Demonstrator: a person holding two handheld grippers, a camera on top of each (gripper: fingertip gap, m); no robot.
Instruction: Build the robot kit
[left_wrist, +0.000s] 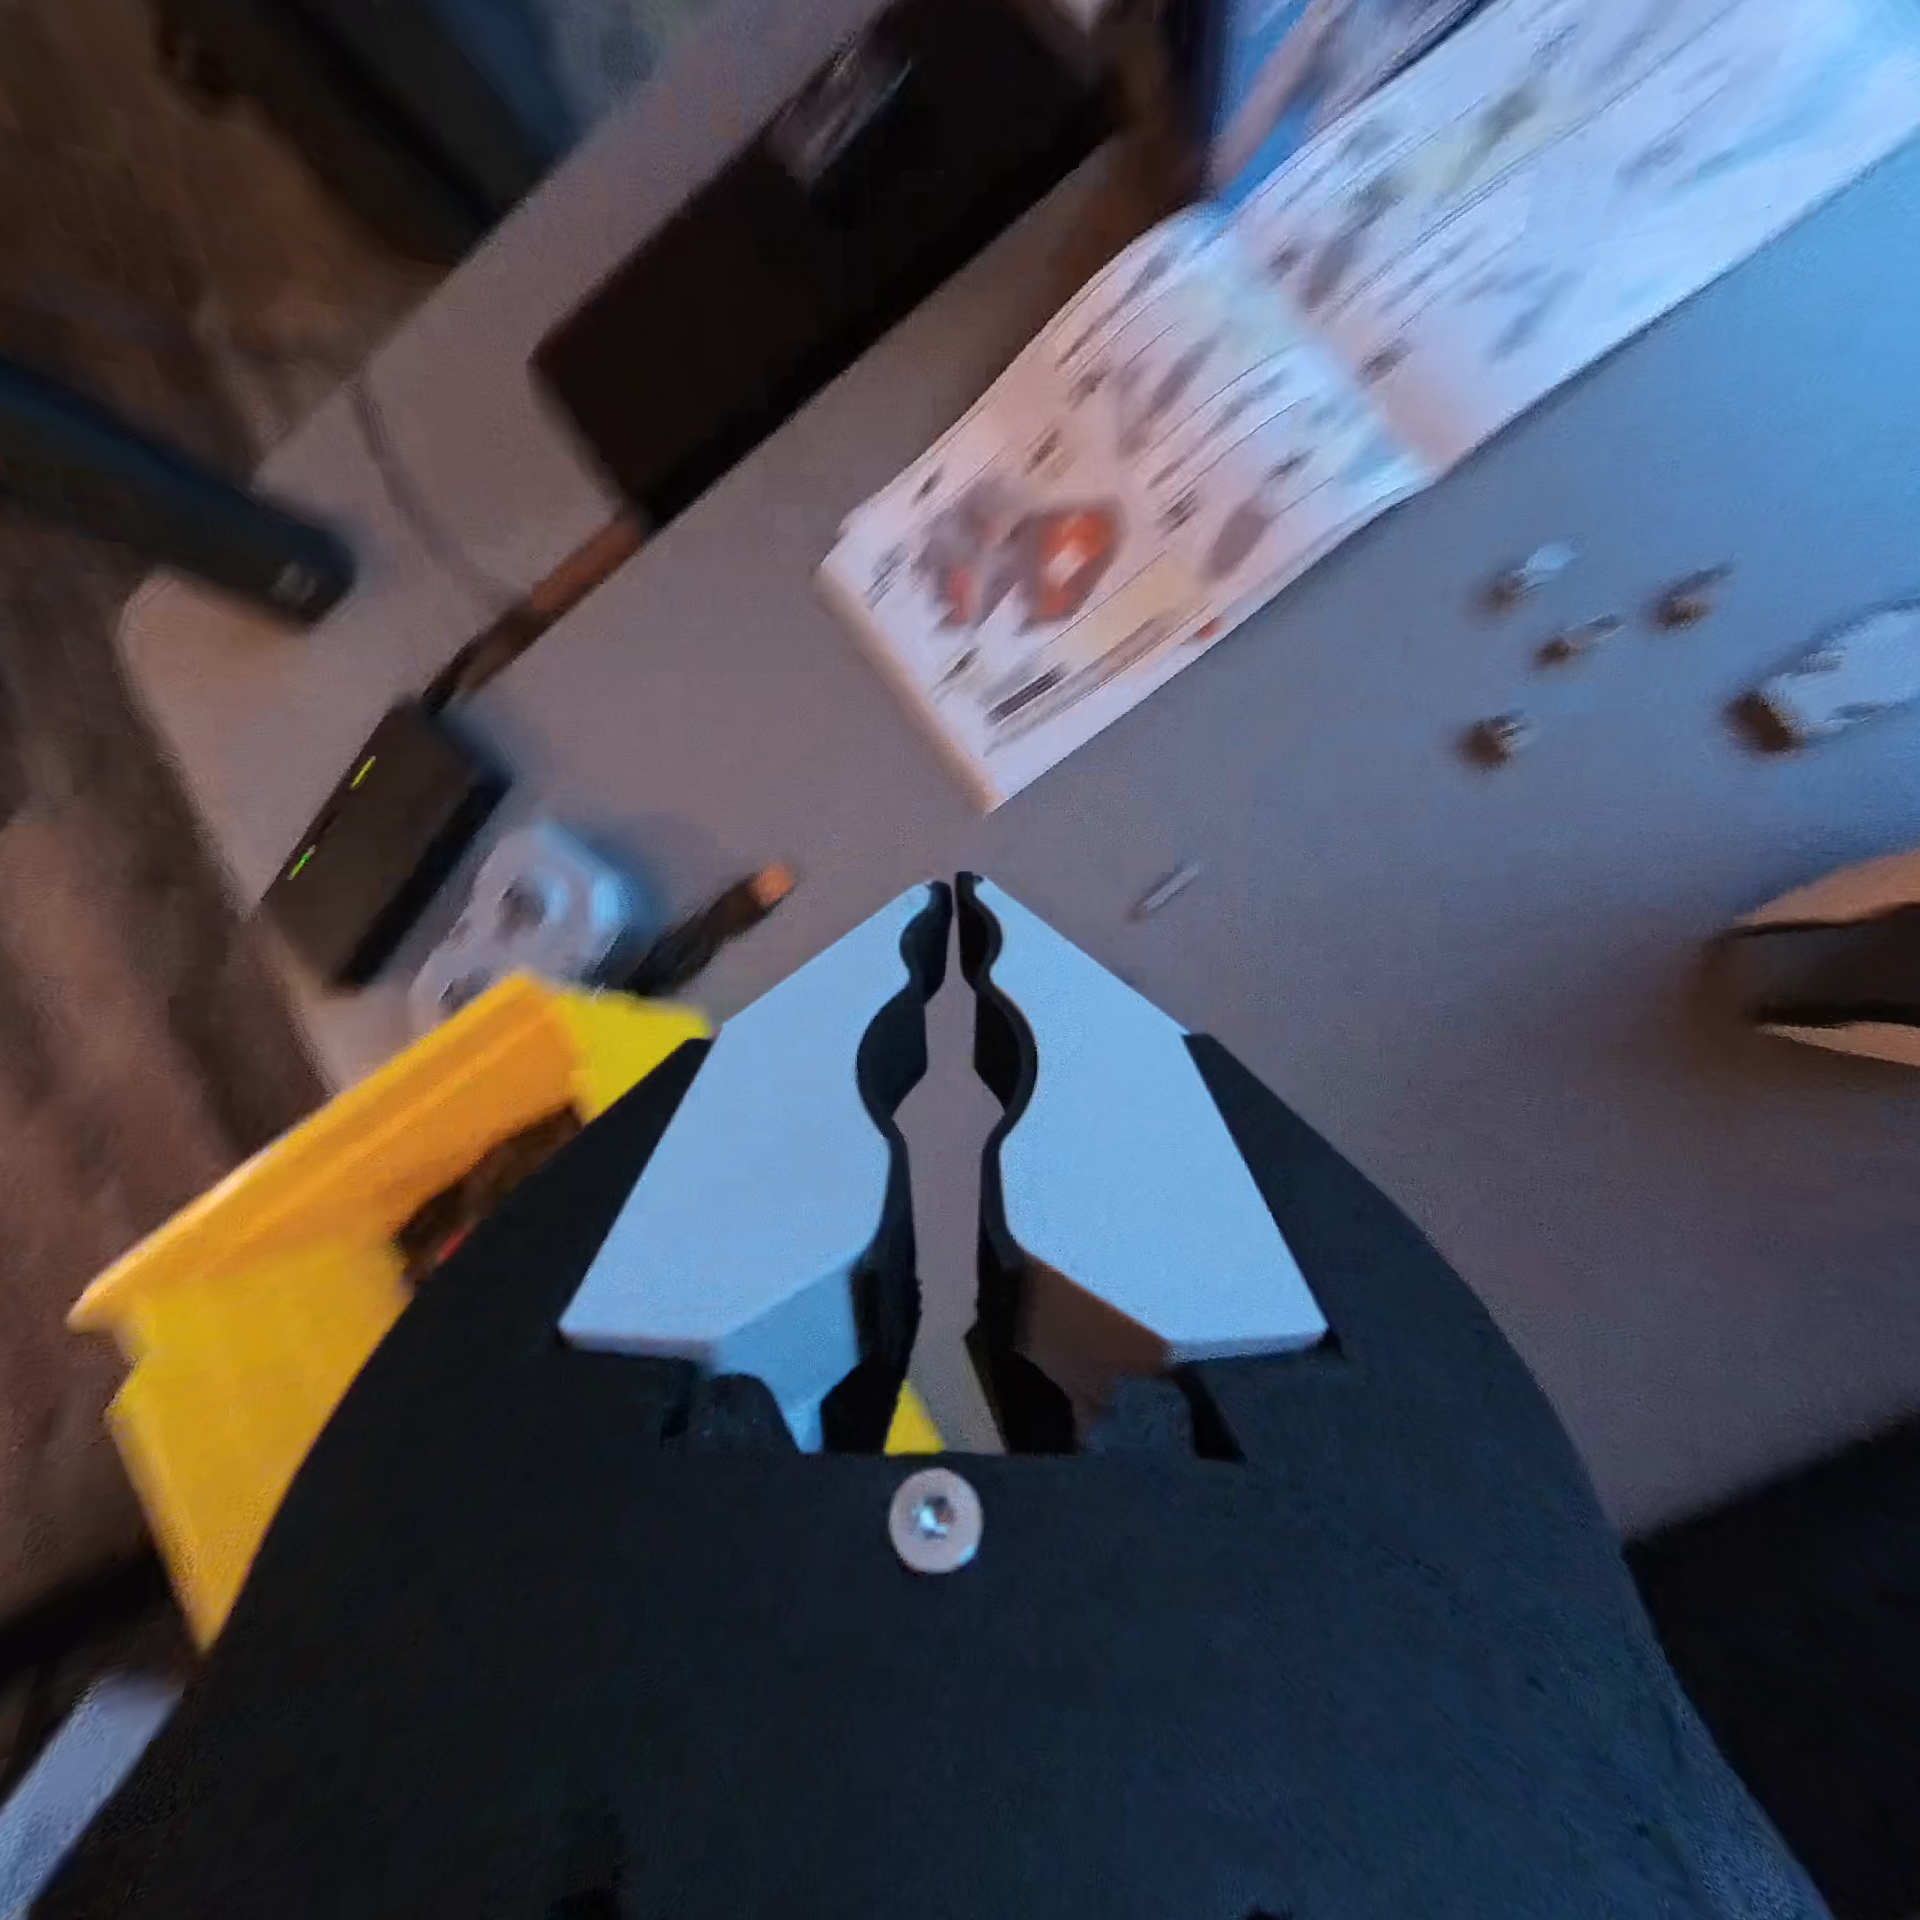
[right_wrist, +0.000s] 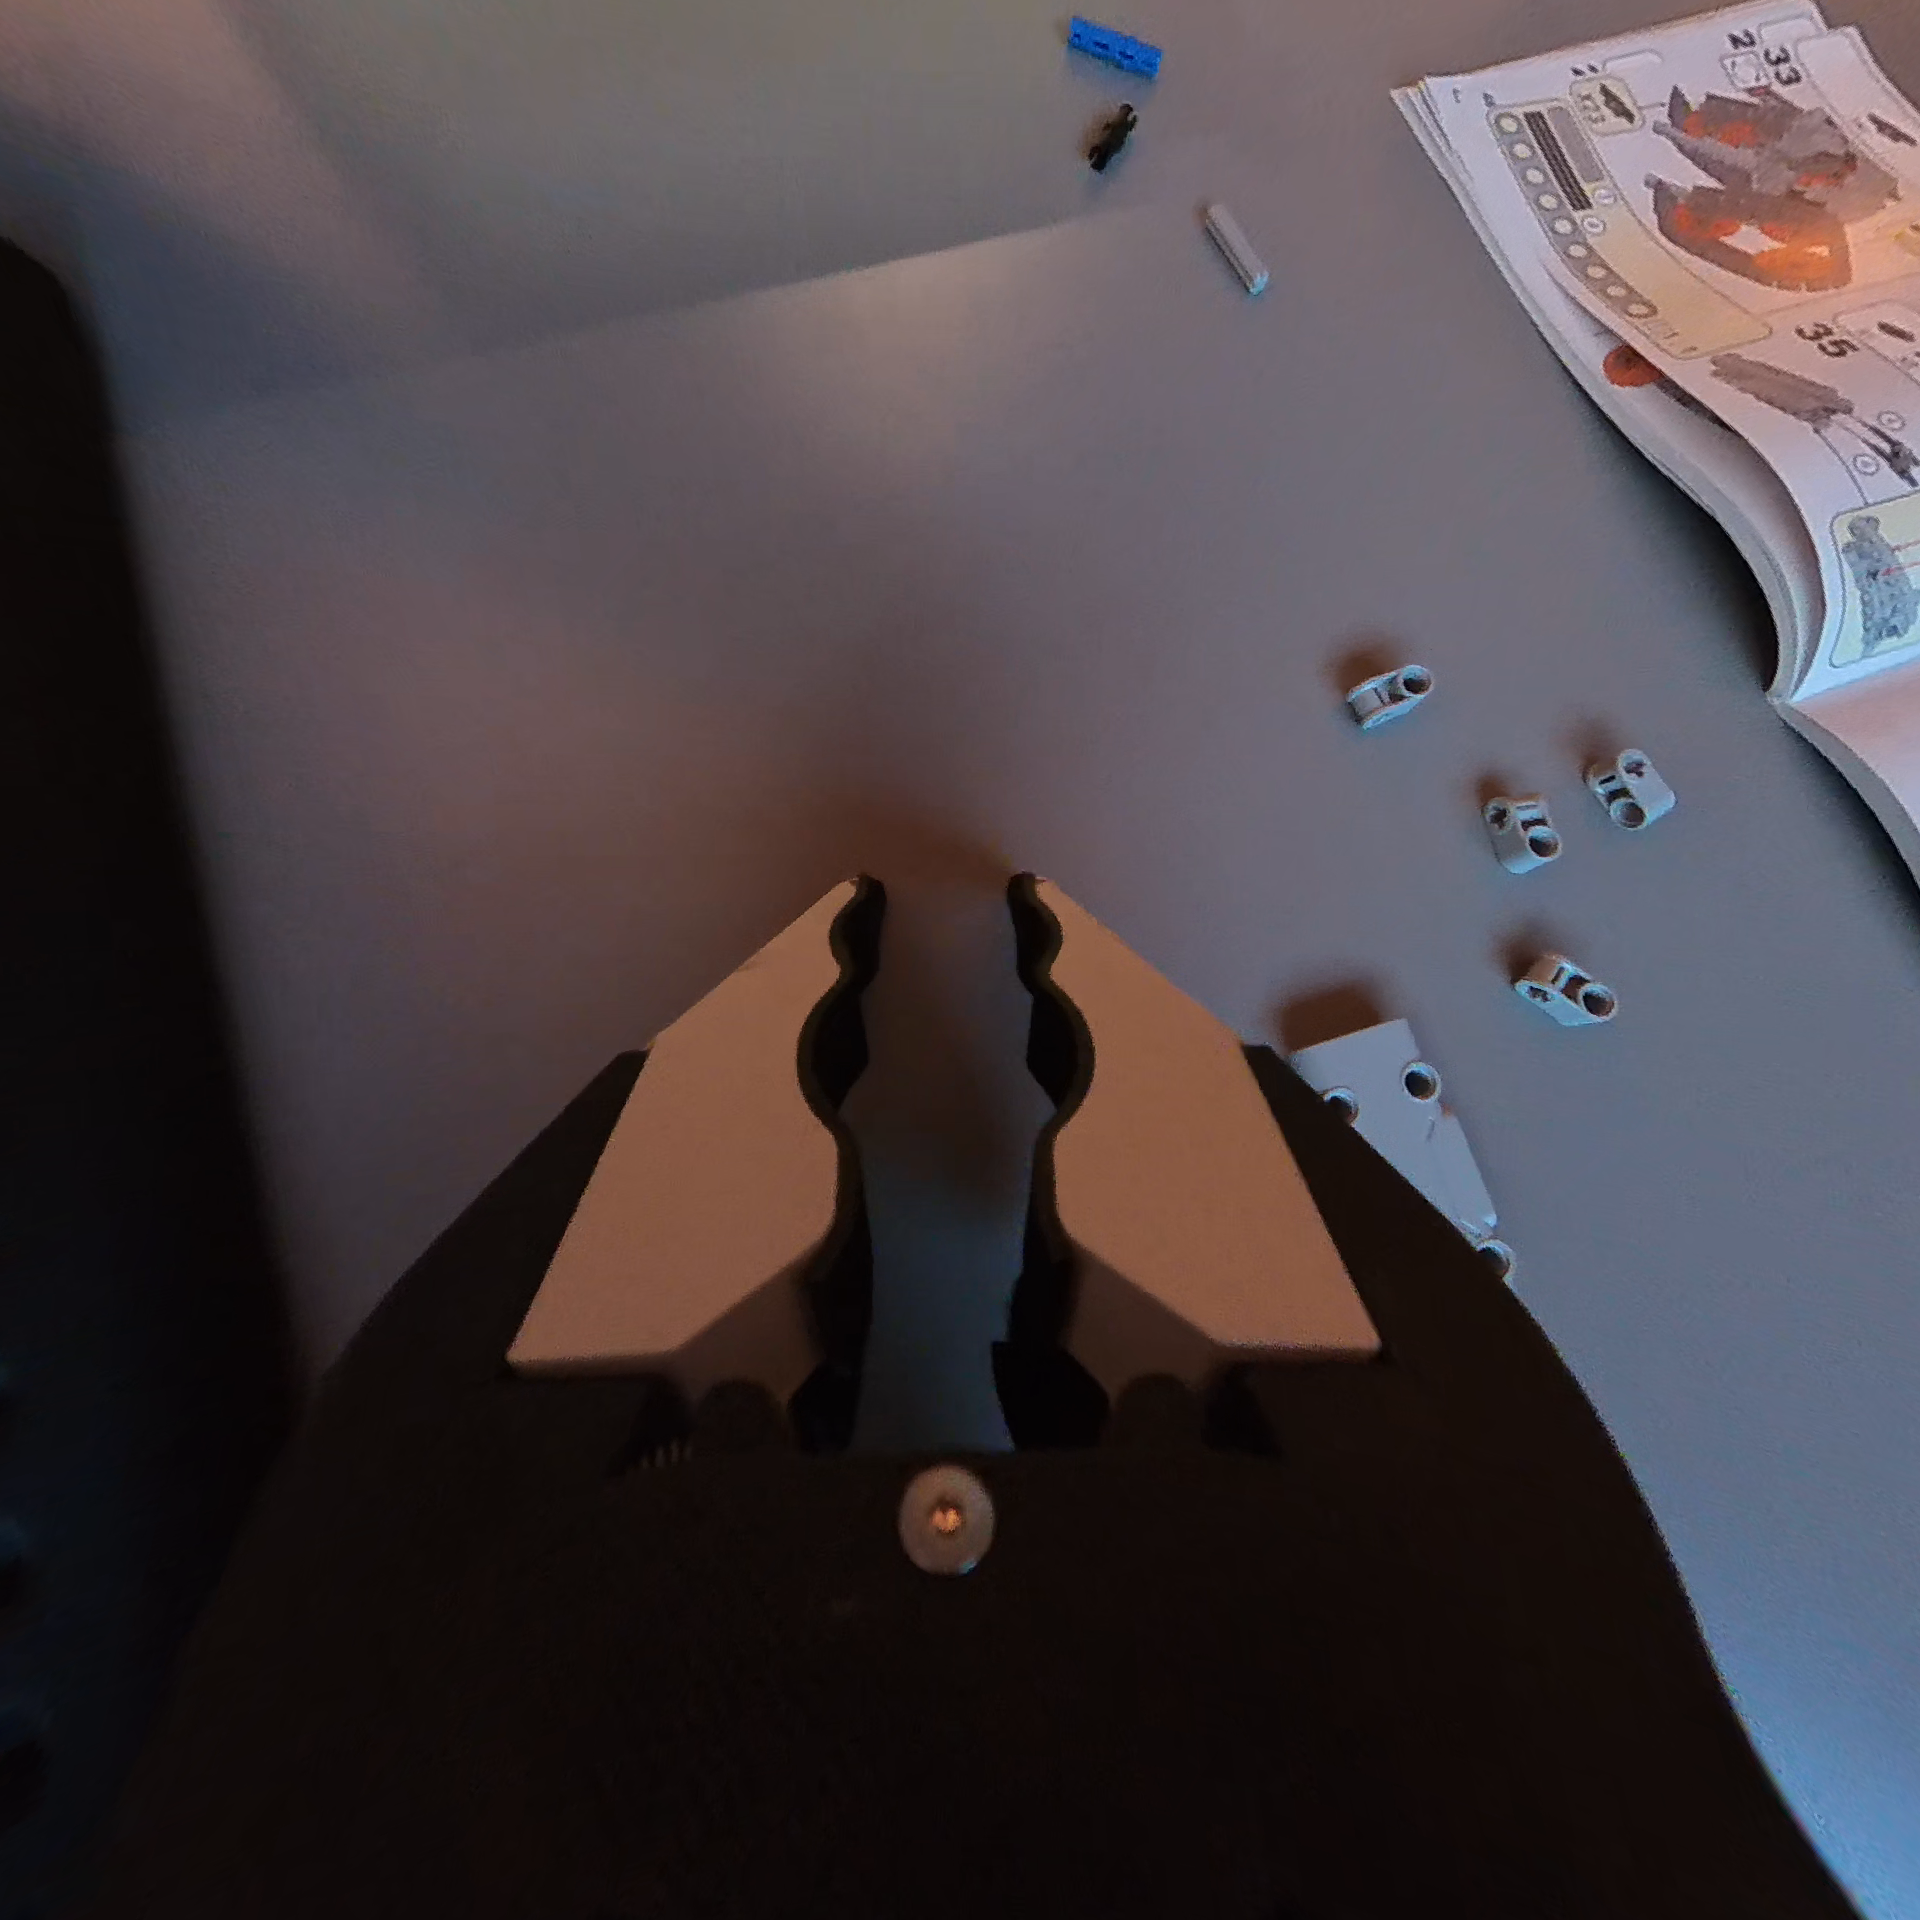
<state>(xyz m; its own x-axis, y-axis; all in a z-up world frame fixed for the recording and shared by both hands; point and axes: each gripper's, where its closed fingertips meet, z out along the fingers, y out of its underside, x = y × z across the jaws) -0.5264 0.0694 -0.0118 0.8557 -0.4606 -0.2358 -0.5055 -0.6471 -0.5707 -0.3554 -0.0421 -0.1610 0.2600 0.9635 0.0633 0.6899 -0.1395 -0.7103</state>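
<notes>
open booklet (right_wrist: 1704, 343), grey connectors (right_wrist: 1522, 831), blue plate (right_wrist: 1114, 47)

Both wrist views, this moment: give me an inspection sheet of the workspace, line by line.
Surface: grey table, matte, partly in shadow.
Building parts: four small grey connectors, grey holed panel partly under the right gripper, grey rod, black pin, blue plate; open instruction booklet.
Clutter: yellow block, black box with green lights, clear packet; all blurred.
Grippers: left gripper tips meeting, holding nothing; right gripper apart, empty, above bare table.
Cables: dark cable, blurred.
Surroundings: dark slab at the table's far side; otherwise too blurred.
</notes>
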